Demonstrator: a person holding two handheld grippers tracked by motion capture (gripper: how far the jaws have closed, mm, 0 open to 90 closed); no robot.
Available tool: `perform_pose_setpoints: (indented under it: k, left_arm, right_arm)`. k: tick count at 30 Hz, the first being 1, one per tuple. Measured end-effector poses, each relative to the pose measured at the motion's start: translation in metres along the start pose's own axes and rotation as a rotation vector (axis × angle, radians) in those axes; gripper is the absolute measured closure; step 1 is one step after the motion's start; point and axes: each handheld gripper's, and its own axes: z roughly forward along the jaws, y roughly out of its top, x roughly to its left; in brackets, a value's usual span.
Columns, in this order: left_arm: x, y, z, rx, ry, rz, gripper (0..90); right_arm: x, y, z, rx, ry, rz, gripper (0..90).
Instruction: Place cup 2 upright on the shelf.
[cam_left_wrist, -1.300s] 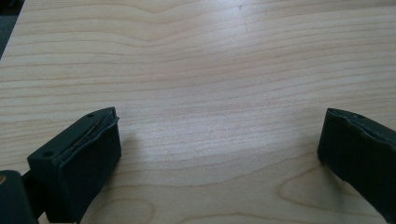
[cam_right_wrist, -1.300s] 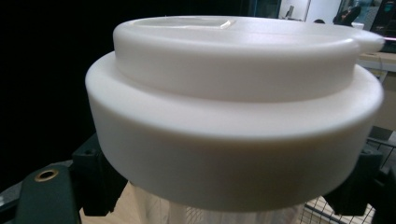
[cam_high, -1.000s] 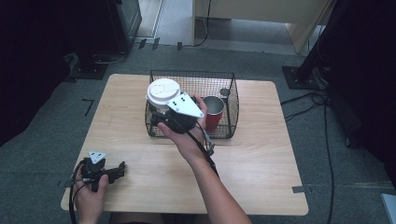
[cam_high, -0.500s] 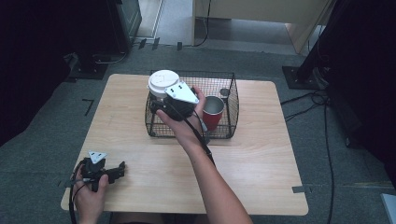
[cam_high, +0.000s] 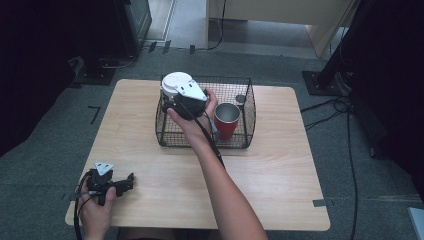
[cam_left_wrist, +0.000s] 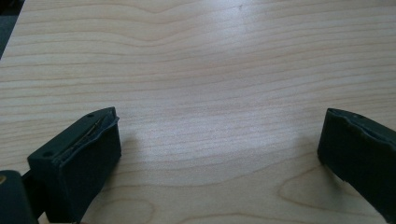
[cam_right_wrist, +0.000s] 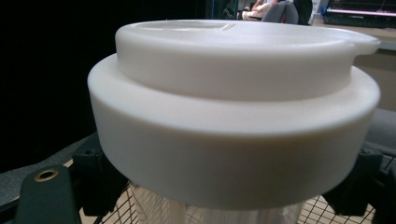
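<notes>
The black wire-mesh basket (cam_high: 247, 107) sits at the far middle of the light wooden table (cam_high: 280, 190). The right gripper (cam_high: 172, 102) is over the basket's left part w/ its fingers clamped tight under the lid of a clear plastic cup with a wide white lid (cam_high: 176, 83); the cup is held up at rim height, above the basket's near-left corner. A red metal tumbler with a silver rim (cam_high: 227, 120) stands upright inside, just right of the gripper hand, so little room betw. hand and tumbler. A small dark round thing (cam_high: 240, 99) lies by the basket's back-right wall; can't tell what it is.

Basket walls box in the cup's left and near sides; open above. Table in front of the basket is bare wood up to the near edge.

The left gripper (cam_high: 131, 179) rests at the table's near-left corner, well apart from the basket, fingers (cam_left_wrist: 79, 163) spread wide w/ nothing betw. them.

The right gripper view gives a close look at the cup (cam_right_wrist: 233, 107): lid ridged, clear wall below, mesh behind. The left gripper view gives wood grain betw. the fingers.
</notes>
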Motion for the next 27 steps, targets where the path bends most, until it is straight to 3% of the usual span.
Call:
perform_pose_setpoints:
  k: [13, 19, 27]
  left_arm:
    - [0.0, 0.0, 0.0, 0.002, 0.0, 0.0, 0.0]
    - [0.0, 0.0, 0.0, 0.002, 0.0, 0.0, 0.0]
    - [0.0, 0.0, 0.0, 0.001, 0.0, 0.0, 0.0]
  right_arm:
    - [-0.007, -0.02, 0.03, 0.082, -0.036, 0.011, 16.4]
    - [-0.013, -0.028, 0.042, 0.116, -0.033, 0.075, 16.4]
    - [-0.019, -0.038, 0.057, 0.161, -0.053, 0.075, 16.4]
